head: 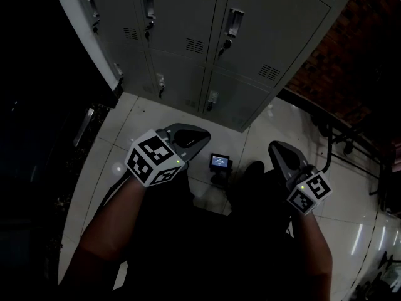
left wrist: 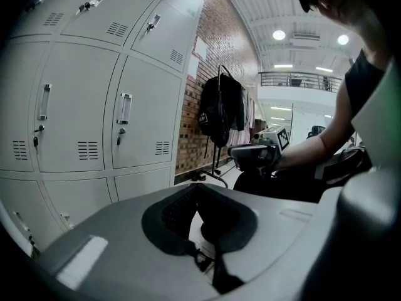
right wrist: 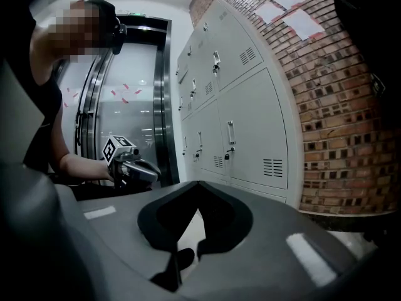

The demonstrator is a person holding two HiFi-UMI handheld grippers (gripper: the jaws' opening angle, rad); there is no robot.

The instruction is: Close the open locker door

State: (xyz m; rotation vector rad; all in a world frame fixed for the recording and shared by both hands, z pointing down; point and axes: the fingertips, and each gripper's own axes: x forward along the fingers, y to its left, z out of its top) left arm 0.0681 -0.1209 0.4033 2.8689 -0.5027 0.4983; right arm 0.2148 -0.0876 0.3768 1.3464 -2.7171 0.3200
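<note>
A bank of grey lockers point(head: 188, 30) stands ahead of me, and every door that shows sits flush and shut, each with a handle and a lock. No open door shows in any view. My left gripper point(head: 202, 137) hangs low over the tiled floor, jaws together and nothing between them; in the left gripper view its tips point(left wrist: 195, 187) point past the lockers point(left wrist: 81, 105). My right gripper point(head: 276, 147) is held at the same height, shut and empty, with lockers point(right wrist: 250, 130) to the right of its tips point(right wrist: 198, 184).
A small device with a lit screen point(head: 219, 162) stands on the pale floor tiles point(head: 156, 118) between the grippers. A brick wall point(head: 351, 49) adjoins the lockers on the right, with a dark bag on a rack point(left wrist: 219, 108) against it. A glass door point(right wrist: 125, 105) lies to the left.
</note>
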